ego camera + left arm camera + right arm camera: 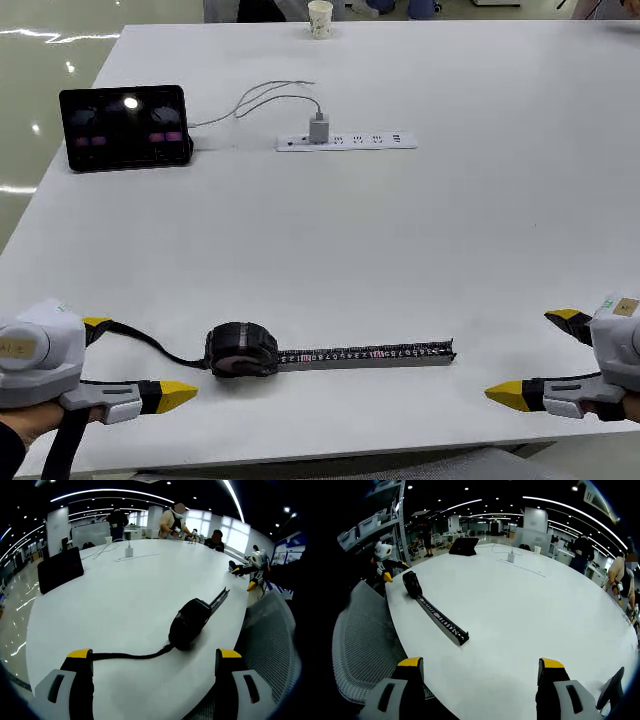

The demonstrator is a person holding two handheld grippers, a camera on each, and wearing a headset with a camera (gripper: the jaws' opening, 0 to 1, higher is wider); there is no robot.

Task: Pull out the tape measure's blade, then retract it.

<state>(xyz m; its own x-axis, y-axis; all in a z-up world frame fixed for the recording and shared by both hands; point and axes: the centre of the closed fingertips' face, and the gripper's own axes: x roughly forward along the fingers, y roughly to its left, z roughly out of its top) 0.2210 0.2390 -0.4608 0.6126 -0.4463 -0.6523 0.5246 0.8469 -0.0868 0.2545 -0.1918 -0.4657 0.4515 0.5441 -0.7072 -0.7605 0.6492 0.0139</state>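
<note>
The tape measure (pixel 240 350) lay near the front edge of the bench (pixel 400 230), with its blade (pixel 365 354) extended rightward along that edge. Its case sat just beside the left gripper (pixel 140 358), and its strap (pixel 150 343) trailed between those spread jaws. The blade's tip pointed at the right gripper (pixel 525 355), whose jaws were also spread and empty, near it but apart. Open bench lay beyond.

Illegible numerals on tape blade (pixel 365 353)
</note>
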